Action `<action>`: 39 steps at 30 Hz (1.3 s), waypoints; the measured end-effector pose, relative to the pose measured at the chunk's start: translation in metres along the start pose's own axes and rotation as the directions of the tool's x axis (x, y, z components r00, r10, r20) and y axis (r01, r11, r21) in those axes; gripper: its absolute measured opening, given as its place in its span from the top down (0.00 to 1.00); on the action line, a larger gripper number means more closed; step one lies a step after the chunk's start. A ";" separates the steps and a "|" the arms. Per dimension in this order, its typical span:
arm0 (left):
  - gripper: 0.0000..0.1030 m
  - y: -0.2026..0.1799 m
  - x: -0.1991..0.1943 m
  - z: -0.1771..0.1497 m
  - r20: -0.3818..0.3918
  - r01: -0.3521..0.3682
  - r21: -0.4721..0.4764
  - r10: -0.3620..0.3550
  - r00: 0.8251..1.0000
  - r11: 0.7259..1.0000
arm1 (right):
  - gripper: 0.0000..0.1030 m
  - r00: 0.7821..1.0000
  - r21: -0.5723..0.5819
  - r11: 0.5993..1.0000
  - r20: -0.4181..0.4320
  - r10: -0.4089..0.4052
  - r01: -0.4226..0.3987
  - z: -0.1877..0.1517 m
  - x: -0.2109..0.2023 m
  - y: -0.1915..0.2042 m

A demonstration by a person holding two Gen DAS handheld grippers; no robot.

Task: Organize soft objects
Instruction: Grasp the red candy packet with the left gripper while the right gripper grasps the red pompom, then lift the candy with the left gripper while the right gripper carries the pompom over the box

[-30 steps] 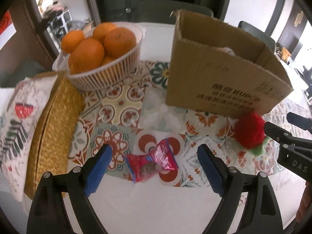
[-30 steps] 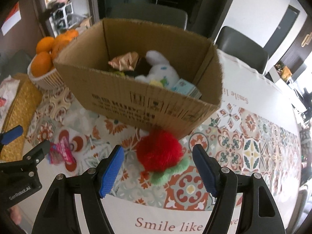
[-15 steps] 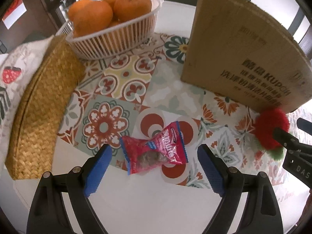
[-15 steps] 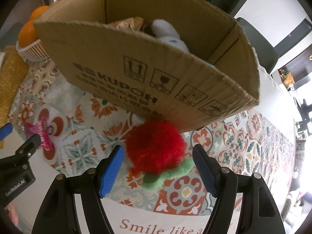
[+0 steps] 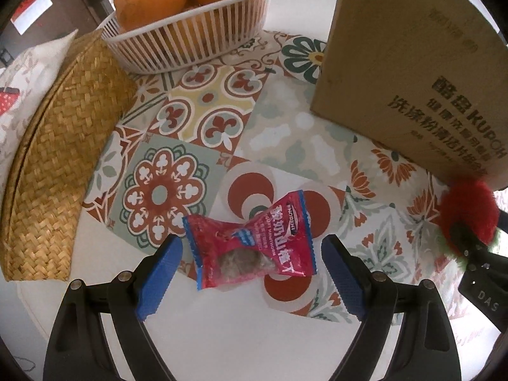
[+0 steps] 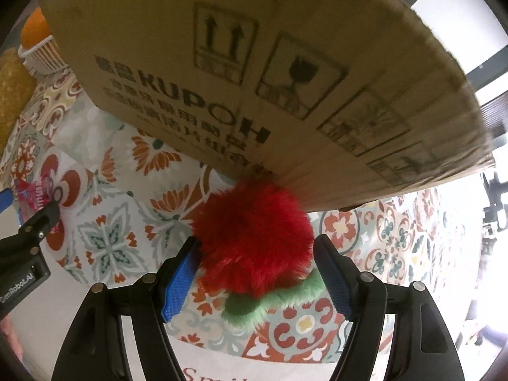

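A red snack packet (image 5: 254, 247) lies on the patterned tablecloth between the open blue pads of my left gripper (image 5: 250, 273); neither pad touches it. A fluffy red plush ball with a green base (image 6: 254, 244) sits against the front of the cardboard box (image 6: 254, 73). My right gripper (image 6: 257, 273) is open around the plush, its left pad (image 6: 181, 279) brushing the fur. The plush (image 5: 466, 212) and the box (image 5: 409, 73) also show at the right of the left wrist view. The packet shows small at far left in the right wrist view (image 6: 35, 190). The box's inside is hidden.
A white basket of oranges (image 5: 190, 28) stands at the back left. A woven straw mat (image 5: 57, 165) lies along the left, with a printed cushion (image 5: 16, 79) beyond it. The left gripper's body (image 6: 22, 254) is at the lower left of the right wrist view.
Both grippers have come down and forward. The packet now lies between the left pads and the plush between the right pads. The box top has gone out of view.
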State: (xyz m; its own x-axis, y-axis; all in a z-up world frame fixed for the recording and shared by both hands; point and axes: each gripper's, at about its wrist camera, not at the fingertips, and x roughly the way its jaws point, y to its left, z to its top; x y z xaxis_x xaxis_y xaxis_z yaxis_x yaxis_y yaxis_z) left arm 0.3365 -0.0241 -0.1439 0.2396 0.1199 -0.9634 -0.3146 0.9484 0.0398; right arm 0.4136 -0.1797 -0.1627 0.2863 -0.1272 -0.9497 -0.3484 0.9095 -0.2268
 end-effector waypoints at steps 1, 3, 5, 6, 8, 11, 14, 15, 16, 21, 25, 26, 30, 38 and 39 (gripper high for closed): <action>0.13 0.000 0.004 0.002 -0.004 0.000 0.000 0.000 1.000 1.000 | 0.29 1.000 0.003 1.000 -0.005 0.001 -0.001 0.000 0.004 -0.002; 0.13 -0.001 0.009 0.003 -0.011 -0.010 0.009 0.010 1.000 1.000 | 0.29 1.000 0.009 1.000 -0.020 0.005 -0.004 0.000 0.013 -0.005; 0.13 -0.001 0.014 0.003 -0.020 -0.007 0.006 0.008 1.000 1.000 | 0.29 1.000 0.016 1.000 -0.027 0.004 -0.004 0.004 0.021 -0.007; 0.13 0.000 0.016 0.003 -0.027 0.002 -0.002 -0.002 1.000 1.000 | 0.29 1.000 0.019 1.000 -0.027 0.002 -0.002 0.004 0.024 -0.008; 0.13 -0.001 0.019 0.004 -0.021 0.004 -0.006 -0.004 1.000 1.000 | 0.29 1.000 0.019 1.000 -0.015 -0.009 0.010 0.006 0.027 -0.008; 0.13 0.000 0.020 0.003 -0.017 0.003 -0.003 -0.003 1.000 1.000 | 0.34 1.000 0.021 1.000 -0.014 -0.008 0.008 0.005 0.031 -0.006; 0.16 0.002 0.020 0.002 -0.009 0.017 0.008 -0.017 1.000 1.000 | 0.48 1.000 0.024 1.000 -0.003 -0.007 0.007 0.001 0.035 -0.002; 0.19 0.003 0.019 0.002 -0.007 0.025 0.010 -0.025 1.000 1.000 | 0.53 1.000 0.029 1.000 -0.002 0.000 0.000 -0.004 0.032 0.001; 0.19 0.004 0.019 0.001 -0.005 0.038 0.011 -0.037 0.999 0.999 | 0.55 1.000 0.037 0.999 -0.001 0.009 -0.009 -0.010 0.033 0.002; 0.23 0.002 0.015 -0.006 0.035 0.064 0.047 -0.066 0.997 0.997 | 0.62 1.000 0.067 0.998 0.029 0.011 -0.013 -0.023 0.027 0.002; 0.32 -0.001 0.006 -0.014 0.064 0.091 0.105 -0.098 0.993 0.990 | 0.63 0.998 0.095 0.995 0.066 0.018 -0.024 -0.033 0.017 0.006; 0.33 -0.001 0.006 -0.015 0.070 0.091 0.118 -0.100 0.993 0.989 | 0.63 0.997 0.102 0.994 0.074 0.023 -0.030 -0.037 0.014 0.007; 0.37 -0.002 0.004 -0.021 0.093 0.118 0.169 -0.135 0.986 0.978 | 0.63 0.993 0.138 0.990 0.118 0.016 -0.032 -0.054 0.004 0.006; 0.40 0.005 -0.010 -0.031 0.096 0.222 0.211 -0.246 0.965 0.952 | 0.63 0.975 0.198 0.980 0.220 -0.013 -0.032 -0.070 -0.033 0.010; 0.40 0.006 -0.012 -0.033 0.094 0.228 0.215 -0.253 0.963 0.949 | 0.63 0.973 0.204 0.978 0.228 -0.014 -0.033 -0.066 -0.042 0.009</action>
State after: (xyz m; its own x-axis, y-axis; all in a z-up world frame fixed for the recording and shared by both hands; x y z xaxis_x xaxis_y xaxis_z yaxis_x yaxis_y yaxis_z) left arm 0.3015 -0.0296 -0.1410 0.3969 -0.0966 -0.9128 -0.0462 0.9911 -0.1250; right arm 0.3397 -0.1921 -0.1394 0.4876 -0.0465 -0.8718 -0.1685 0.9748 -0.1462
